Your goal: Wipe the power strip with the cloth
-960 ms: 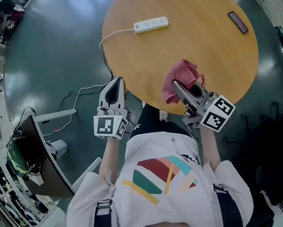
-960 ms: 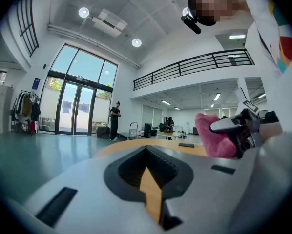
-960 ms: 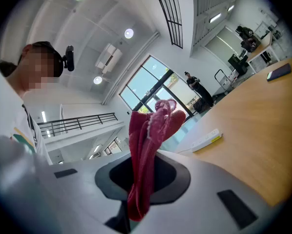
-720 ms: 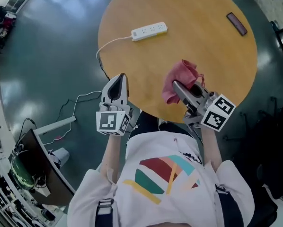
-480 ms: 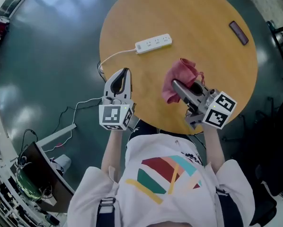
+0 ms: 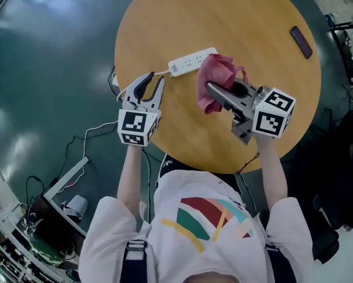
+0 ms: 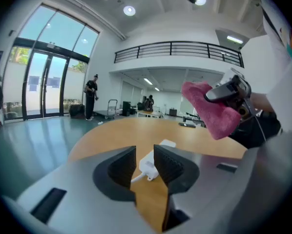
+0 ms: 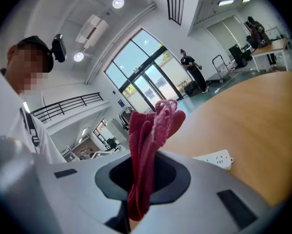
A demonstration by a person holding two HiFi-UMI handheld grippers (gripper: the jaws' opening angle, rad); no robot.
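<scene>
A white power strip (image 6: 191, 62) lies on the round wooden table (image 6: 253, 22), its cord running off the left edge. My right gripper (image 6: 213, 91) is shut on a pink cloth (image 6: 213, 82), held above the table just short of the strip's right end. In the right gripper view the cloth (image 8: 148, 145) hangs bunched between the jaws, with the power strip (image 8: 215, 159) beyond. My left gripper (image 6: 148, 88) stands open at the table's left edge, nothing between its jaws. In the left gripper view the power strip (image 7: 153, 161) lies ahead and the cloth (image 7: 212, 111) hangs at the right.
A dark flat phone-like object (image 6: 301, 42) lies at the table's far right. White cables (image 6: 94, 135) trail over the dark green floor left of the table. Clutter and equipment (image 6: 41, 234) stand at the lower left.
Both grippers have moved forward over the table toward the power strip. The right one carried the cloth up beside the strip; the left one came from off the table's edge.
</scene>
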